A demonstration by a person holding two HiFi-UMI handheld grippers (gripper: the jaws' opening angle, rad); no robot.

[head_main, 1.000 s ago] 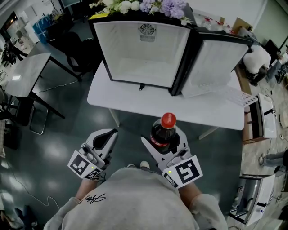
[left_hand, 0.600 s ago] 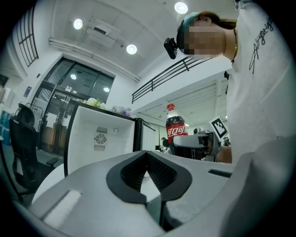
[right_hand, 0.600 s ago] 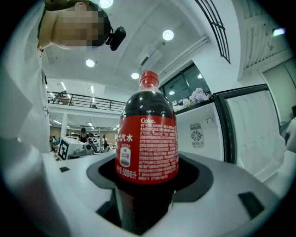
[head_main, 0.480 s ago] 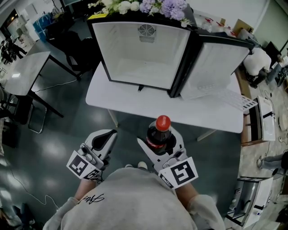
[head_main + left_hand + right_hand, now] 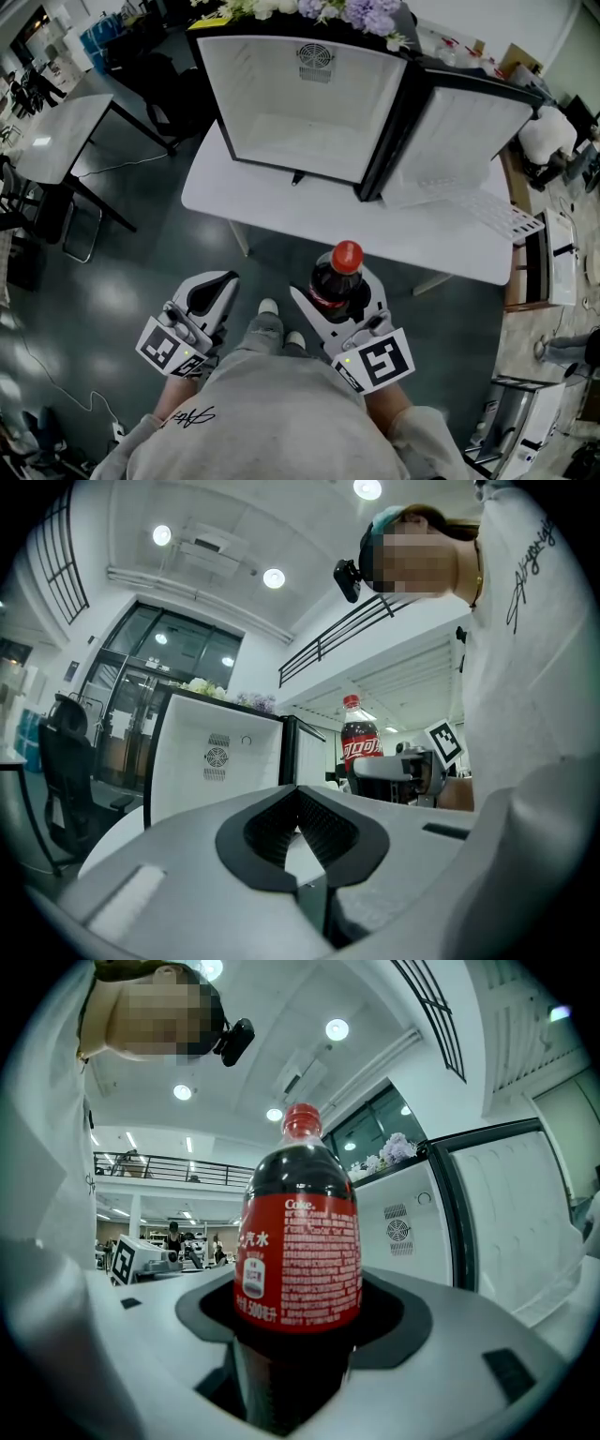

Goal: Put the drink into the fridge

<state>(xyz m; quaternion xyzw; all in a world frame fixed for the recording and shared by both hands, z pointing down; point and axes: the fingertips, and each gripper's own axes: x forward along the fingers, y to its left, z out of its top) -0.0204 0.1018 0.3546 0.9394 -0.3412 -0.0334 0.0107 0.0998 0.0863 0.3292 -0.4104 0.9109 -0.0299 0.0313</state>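
A cola bottle [image 5: 337,275] with a red cap and red label stands upright in my right gripper [image 5: 343,302], whose jaws are shut on its lower body. In the right gripper view the bottle [image 5: 300,1241] fills the middle, gripped in the gripper [image 5: 295,1344]. The small fridge [image 5: 300,103] stands open on a white table [image 5: 281,214] ahead, its white inside bare and its door [image 5: 459,131] swung to the right. My left gripper [image 5: 210,296] is shut and holds nothing; in its own view the gripper [image 5: 298,797] has its tips together, with the bottle [image 5: 361,742] off to the right.
Flowers [image 5: 319,9] lie on top of the fridge. A white wire rack [image 5: 497,211] rests on the table's right end. A grey table [image 5: 56,141] and a black chair [image 5: 159,84] stand at the left, and shelving [image 5: 544,258] at the right. The dark floor separates me from the white table.
The person has stepped forward: a knee and foot now show between the grippers. Both grippers keep their hold and spacing, and the bottle stays upright.
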